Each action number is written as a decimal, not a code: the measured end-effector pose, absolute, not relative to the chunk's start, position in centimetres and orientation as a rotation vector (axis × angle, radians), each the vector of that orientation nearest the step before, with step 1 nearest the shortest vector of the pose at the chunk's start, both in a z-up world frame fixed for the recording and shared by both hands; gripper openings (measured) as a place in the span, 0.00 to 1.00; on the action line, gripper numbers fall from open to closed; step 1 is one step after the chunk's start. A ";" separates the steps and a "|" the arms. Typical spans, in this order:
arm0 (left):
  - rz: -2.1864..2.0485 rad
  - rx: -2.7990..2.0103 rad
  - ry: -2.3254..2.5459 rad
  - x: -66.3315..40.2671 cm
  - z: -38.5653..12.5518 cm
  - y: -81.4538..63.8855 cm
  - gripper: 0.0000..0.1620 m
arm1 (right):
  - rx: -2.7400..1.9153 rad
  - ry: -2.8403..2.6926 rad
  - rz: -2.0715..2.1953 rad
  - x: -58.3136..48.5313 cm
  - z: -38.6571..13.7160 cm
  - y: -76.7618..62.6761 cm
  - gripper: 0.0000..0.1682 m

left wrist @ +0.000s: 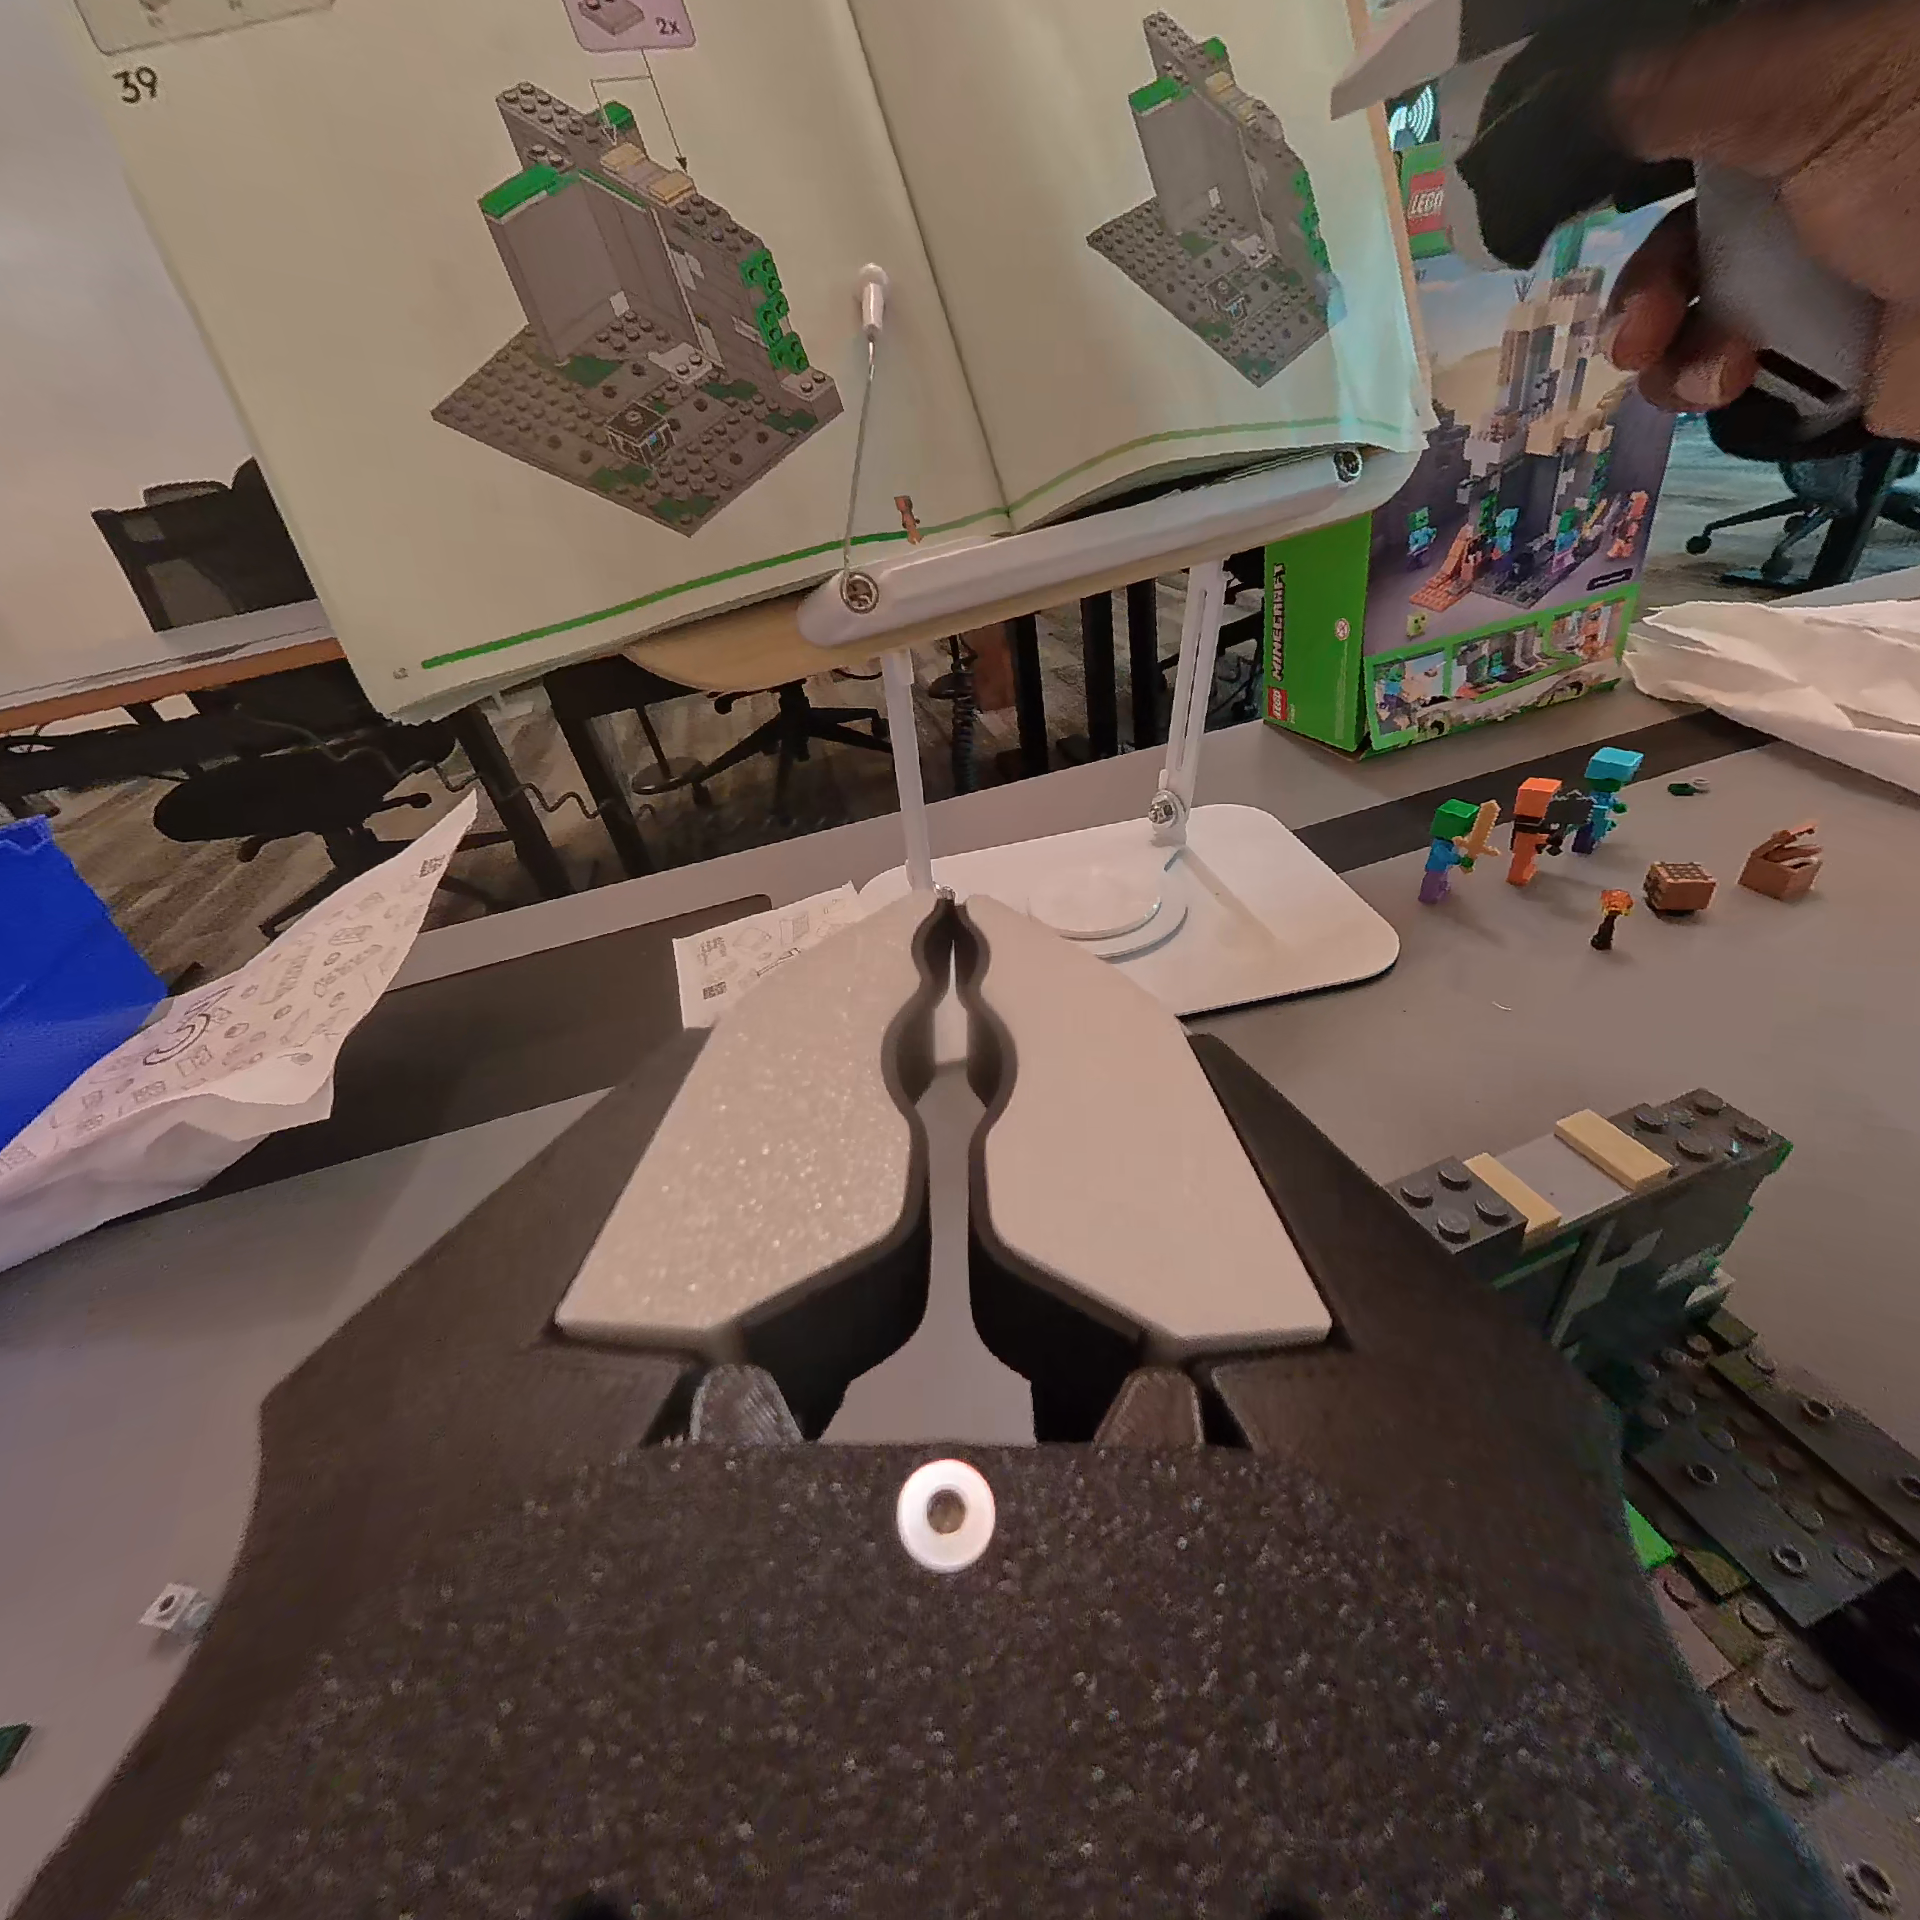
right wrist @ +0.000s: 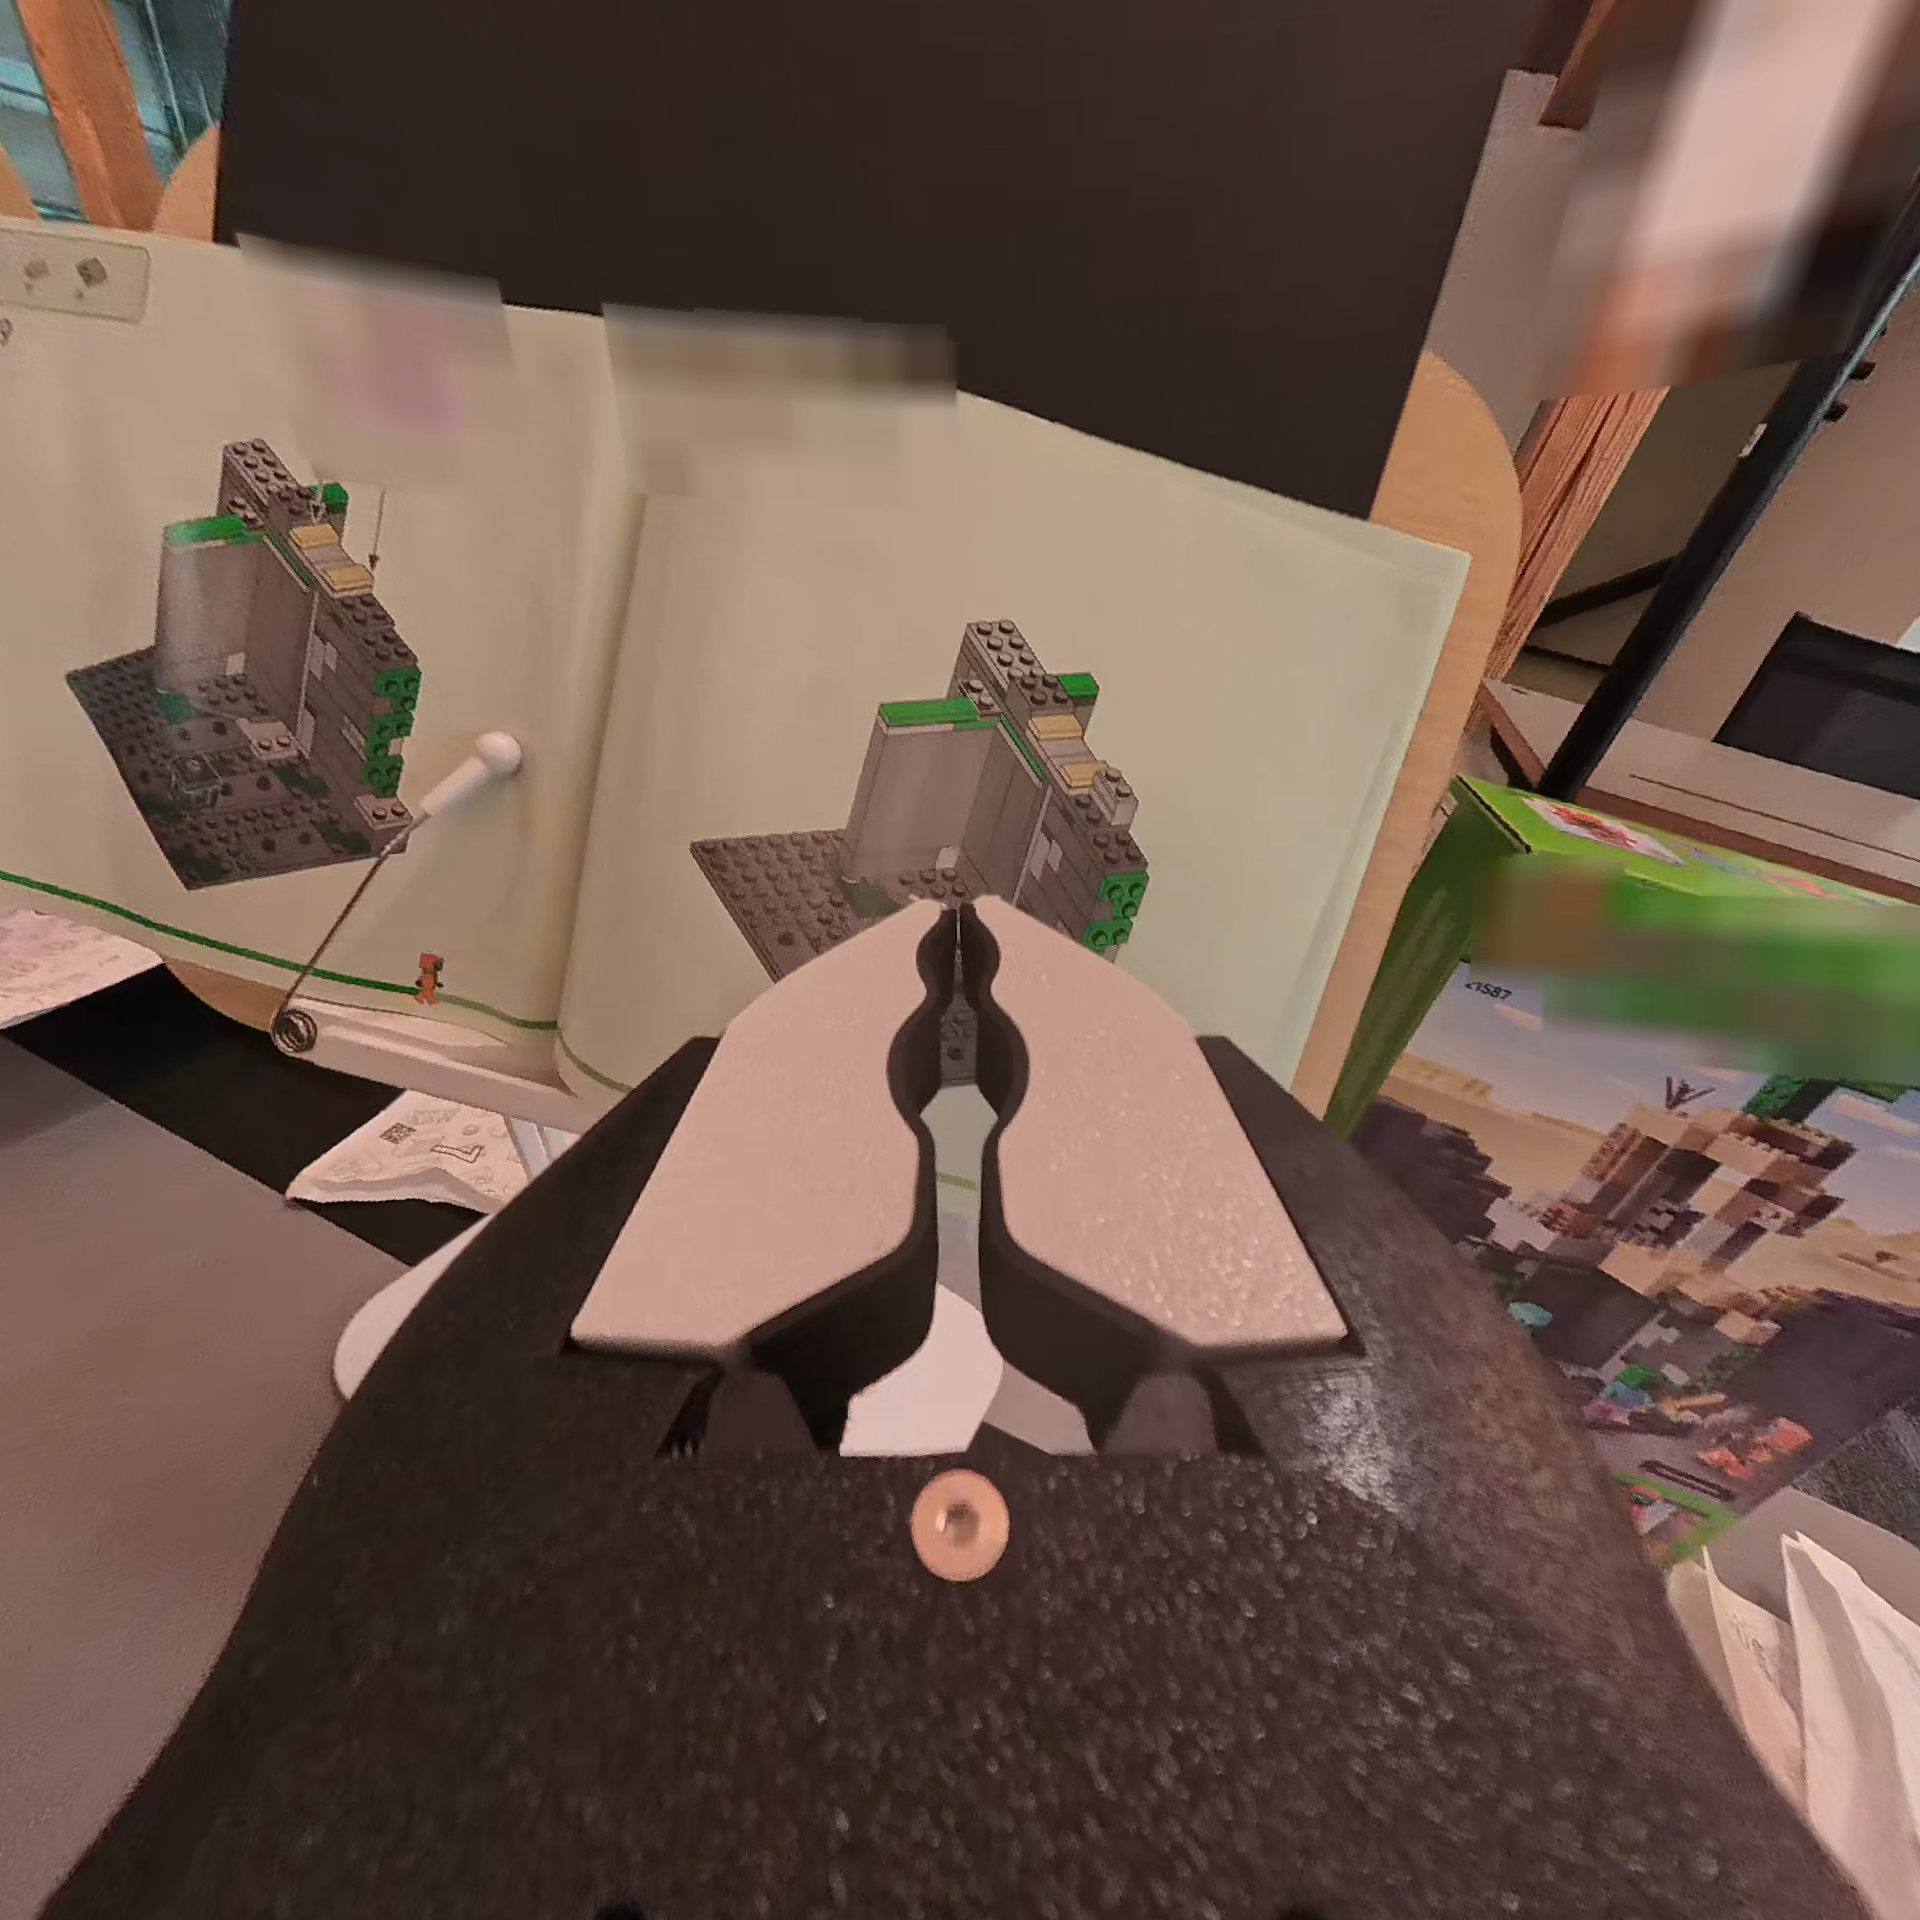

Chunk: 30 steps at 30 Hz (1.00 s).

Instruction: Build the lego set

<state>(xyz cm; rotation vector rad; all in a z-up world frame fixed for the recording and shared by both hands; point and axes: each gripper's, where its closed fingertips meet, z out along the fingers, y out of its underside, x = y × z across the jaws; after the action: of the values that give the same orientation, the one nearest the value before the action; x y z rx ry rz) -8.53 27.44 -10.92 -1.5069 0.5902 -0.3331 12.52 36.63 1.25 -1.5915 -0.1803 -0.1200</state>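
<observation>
The grey build with two tan tiles on top and a dark studded baseplate sits at the right of the left wrist view. My left gripper is shut and empty, held above the table left of the build. The instruction booklet lies open on a white stand. My right gripper is shut and empty, raised in front of the booklet's right page. A hand holding that gripper shows top right in the left wrist view.
Three minifigures and small brown pieces stand right of the stand. The set's box is behind them. White paper bags lie at both sides. A blue bin is at far left. The grippers' ends are close to 25 cm from one another.
</observation>
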 end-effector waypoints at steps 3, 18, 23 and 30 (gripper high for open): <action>-0.330 -1.513 0.592 -8.5 -11.2 27.5 0.00 | -1.595 -0.182 -0.119 12.9 0.6 36.6 0.01; -0.327 -1.539 0.619 -8.1 -12.6 27.7 0.00 | -1.621 -0.181 -0.090 14.2 -2.7 36.9 0.02; -0.324 -1.547 0.624 -8.2 -13.0 27.9 0.00 | -1.618 -0.206 -0.081 13.6 -3.4 36.9 0.02; -0.321 -1.551 0.622 -8.4 -13.2 28.0 0.00 | -1.606 -0.212 -0.075 13.3 -3.6 36.9 0.03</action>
<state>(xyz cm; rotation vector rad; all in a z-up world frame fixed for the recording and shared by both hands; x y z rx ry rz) -8.41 28.04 -13.22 -1.5511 0.6218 -0.3213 13.28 36.93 -3.62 -1.6064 -0.2121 -0.0748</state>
